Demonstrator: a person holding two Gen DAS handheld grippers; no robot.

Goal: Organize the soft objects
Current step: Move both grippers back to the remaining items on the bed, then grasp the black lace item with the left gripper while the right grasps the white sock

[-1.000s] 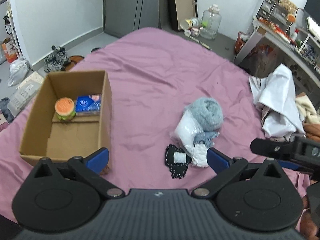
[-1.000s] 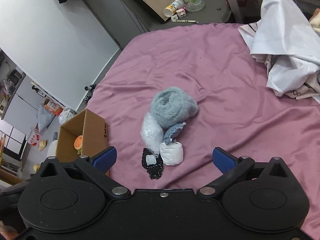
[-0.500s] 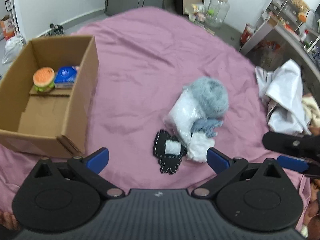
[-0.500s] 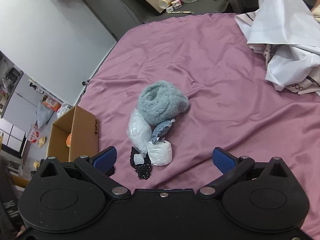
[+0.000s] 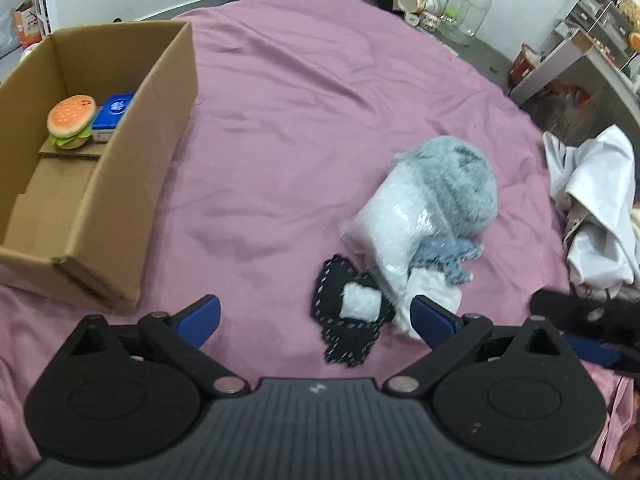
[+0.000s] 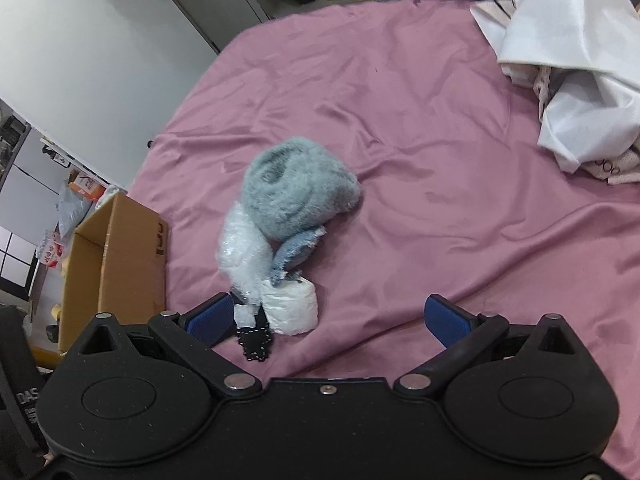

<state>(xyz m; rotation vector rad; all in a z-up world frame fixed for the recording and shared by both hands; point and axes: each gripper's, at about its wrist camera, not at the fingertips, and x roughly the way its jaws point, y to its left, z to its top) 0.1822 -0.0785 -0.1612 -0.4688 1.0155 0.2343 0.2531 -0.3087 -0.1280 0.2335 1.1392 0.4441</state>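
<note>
Both hand-held grippers, left (image 5: 316, 320) and right (image 6: 328, 316), hang released and empty over the bed (image 5: 300, 100). The heap of soft things (image 5: 420, 232) lies just ahead, its long axis running away from them. The black cloth (image 5: 344, 336) at its near end lies between the left one's fingers; the cardboard box (image 5: 120, 184) sits to the left.

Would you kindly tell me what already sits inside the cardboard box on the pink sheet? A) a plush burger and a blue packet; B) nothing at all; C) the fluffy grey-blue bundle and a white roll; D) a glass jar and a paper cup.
A: in the left wrist view the cardboard box holds a plush burger beside a blue packet, while the fluffy grey-blue bundle lies out on the pink sheet.
</note>
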